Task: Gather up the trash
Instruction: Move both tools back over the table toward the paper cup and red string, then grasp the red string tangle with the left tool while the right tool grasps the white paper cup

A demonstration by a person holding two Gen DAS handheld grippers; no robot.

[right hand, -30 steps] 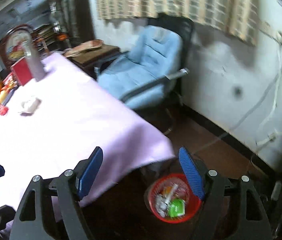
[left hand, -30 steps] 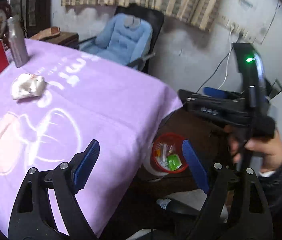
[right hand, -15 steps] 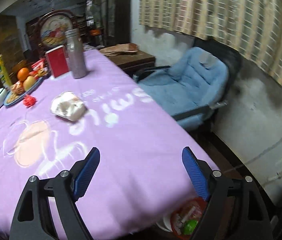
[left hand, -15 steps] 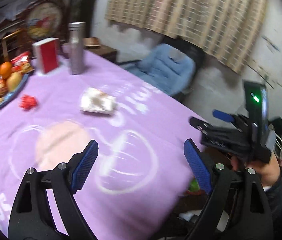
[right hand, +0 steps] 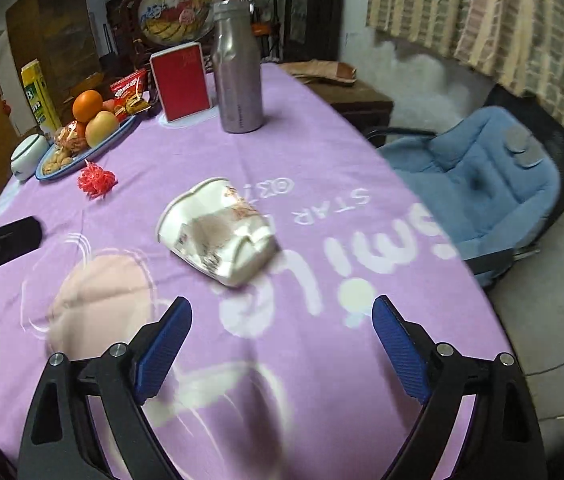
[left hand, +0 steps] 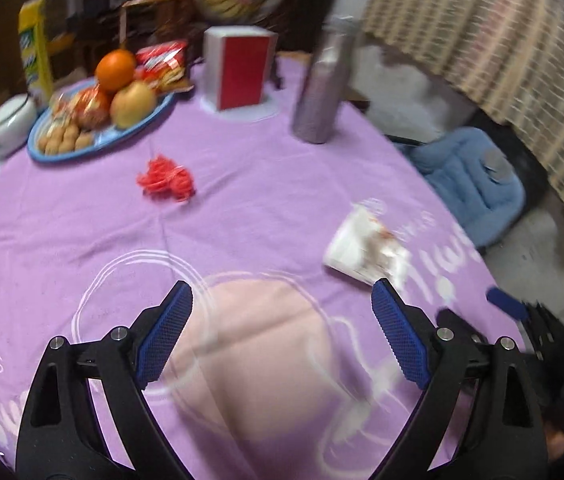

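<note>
Both views have swung away from the red bin on the floor, which was in sight a second ago and is now out of frame, and back over the table (right hand: 322, 148) with its purple cloth. The jaws of both hand-held grippers have just been opening further, and nothing sits between either pair. The left hand-held gripper (left hand: 282, 336) stands spread wide over the pink patch of the cloth near the front edge. The right hand-held gripper (right hand: 282, 344) is spread just as wide, a little to the right, over the white lettering.

That reads as a return trip: a drop at the bin looks done, and the hands are back for more.

Two pieces of trash remain on the table. A crushed paper cup (right hand: 215, 230) lies on its side in the middle, just beyond the right hand-held gripper and directly in line with it. A small red crumpled scrap (left hand: 166, 178) lies farther off to the left, near the blue fruit plate (left hand: 101, 140). The metal bottle (right hand: 237, 68) and red box (right hand: 179, 80) at the far side look like keepers, not trash.

The cup is probably the next pick for the right side; being crushed and light, it could slide on the cloth.
</note>
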